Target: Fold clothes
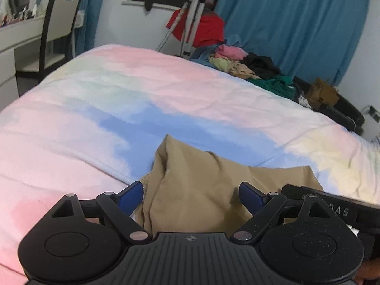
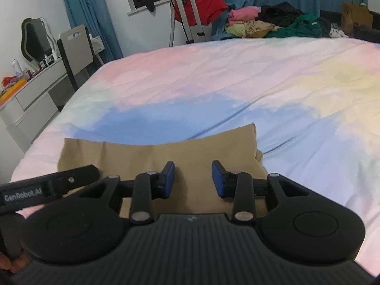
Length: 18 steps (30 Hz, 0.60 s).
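Note:
A folded tan garment [image 1: 190, 166] [image 2: 154, 152] lies on the pastel bed cover [image 1: 142, 83] [image 2: 237, 83] near its front edge. My left gripper [image 1: 191, 197] hovers over the garment's rumpled end with its blue pads far apart, and the cloth shows between them without being pinched. Over the flat middle of the garment my right gripper [image 2: 193, 180] has a narrower gap between its pads, and nothing is clamped there. Each view catches a black side bar of the other gripper [image 1: 332, 204] [image 2: 47, 187] close beside it.
A heap of mixed clothes [image 1: 249, 66] [image 2: 273, 26] sits at the bed's far edge. Behind it stand a tripod [image 1: 192, 23] [image 2: 185, 11] with red cloth and blue curtains. A chair [image 1: 59, 30] [image 2: 76, 47] and white desk are at the left, a brown bag [image 1: 323, 92] [image 2: 356, 19] at the right.

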Motion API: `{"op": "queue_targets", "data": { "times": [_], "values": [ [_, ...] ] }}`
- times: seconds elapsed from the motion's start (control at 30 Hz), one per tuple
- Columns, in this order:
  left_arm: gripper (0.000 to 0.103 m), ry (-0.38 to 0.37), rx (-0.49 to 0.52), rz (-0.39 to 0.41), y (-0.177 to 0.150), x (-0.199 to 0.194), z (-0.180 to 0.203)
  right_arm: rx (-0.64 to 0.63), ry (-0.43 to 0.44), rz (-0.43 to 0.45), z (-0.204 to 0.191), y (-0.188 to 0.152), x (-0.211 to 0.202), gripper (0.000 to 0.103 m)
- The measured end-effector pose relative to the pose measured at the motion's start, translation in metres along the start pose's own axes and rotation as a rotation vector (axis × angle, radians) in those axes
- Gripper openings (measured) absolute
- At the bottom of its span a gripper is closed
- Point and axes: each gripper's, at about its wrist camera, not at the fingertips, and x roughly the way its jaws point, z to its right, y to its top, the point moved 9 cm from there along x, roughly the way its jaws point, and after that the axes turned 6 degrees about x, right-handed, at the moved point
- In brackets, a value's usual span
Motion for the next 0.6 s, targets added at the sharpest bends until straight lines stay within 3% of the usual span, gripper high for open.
{"op": "queue_targets", "data": {
  "times": [0.33, 0.6],
  "values": [
    [0.09, -0.004, 0.09, 0.064, -0.012, -0.06, 0.022, 0.017, 0.038, 0.062, -0.003, -0.002, -0.063, 0.039],
    [0.09, 0.065, 0.131, 0.006, -0.037, -0.068, 0.024, -0.01, 0.031, 0.033, -0.004, -0.021, -0.081, 0.039]
  ]
}}
